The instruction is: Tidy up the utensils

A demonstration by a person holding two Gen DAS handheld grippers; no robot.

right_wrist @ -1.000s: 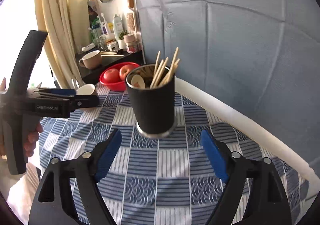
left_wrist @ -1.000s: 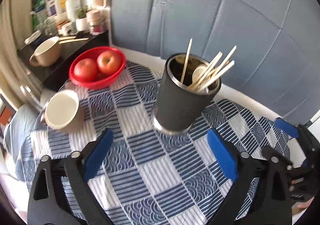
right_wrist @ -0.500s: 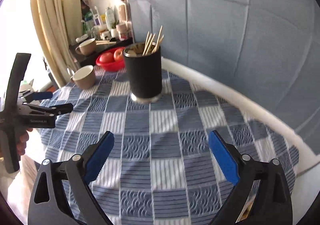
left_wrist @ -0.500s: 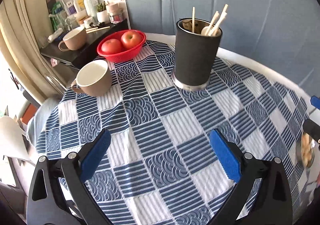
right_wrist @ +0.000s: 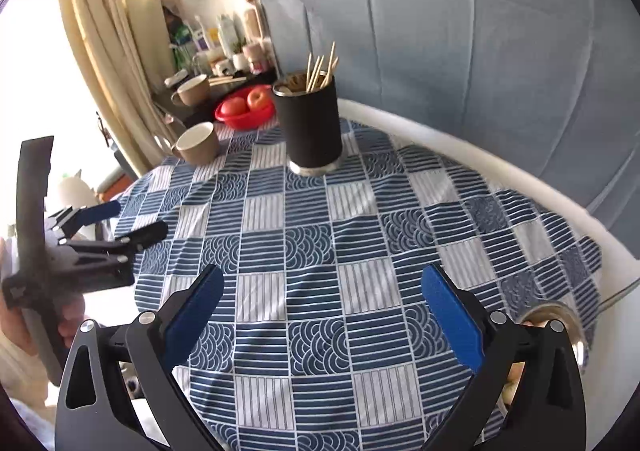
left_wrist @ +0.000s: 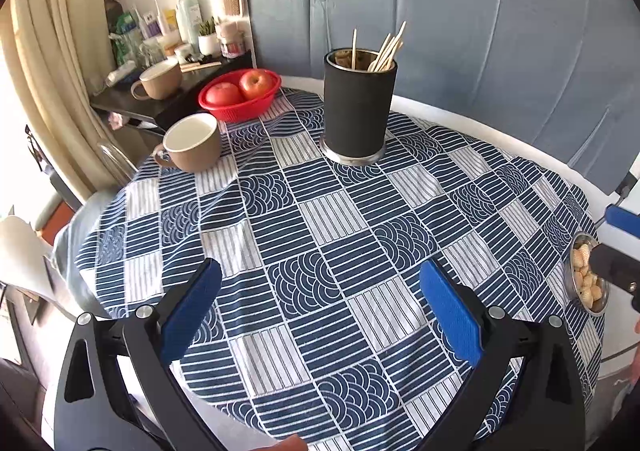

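- Tall black cylindrical utensil holder with a bare metal rim and base ring (left_wrist: 359, 109) is seen upright in the upper centre of the left wrist view, standing on the blue-and-white patchwork tablecloth (left_wrist: 328, 251).
- Thin pale wooden chopsticks (left_wrist: 386, 47) are seen standing in it, leaning to the right; a rounded pale spoon-like head at the rim is too small to be identified.
- Holder is judged fairly heavy and stiff, with a matte wall that should not slip; it is best taken at mid-height, across the wall.
- Chopsticks are judged light, stiff and smooth, likely to roll; they are best pinched near the upper third, one or two at a time.
- Left gripper (left_wrist: 320, 311): blue pads are spread wide, nothing is between them, only cloth is below.
- Right gripper (right_wrist: 322, 311): jaws have just been opening and are spread fully, nothing is between them.
- Both grippers are well apart from the holder; no loose utensil is seen on the cloth.
- Cloth is soft woven fabric, slightly rumpled; snagging is possible if anything is dragged.
- Beige ceramic mug with white interior (left_wrist: 192, 149) is seen at left of centre, hard and breakable.
- Red ribbed plastic bowl holding two apples (left_wrist: 239, 95) is seen beyond the mug.
- Small steel bowl of pale snacks (left_wrist: 586, 278) is seen at the right edge.
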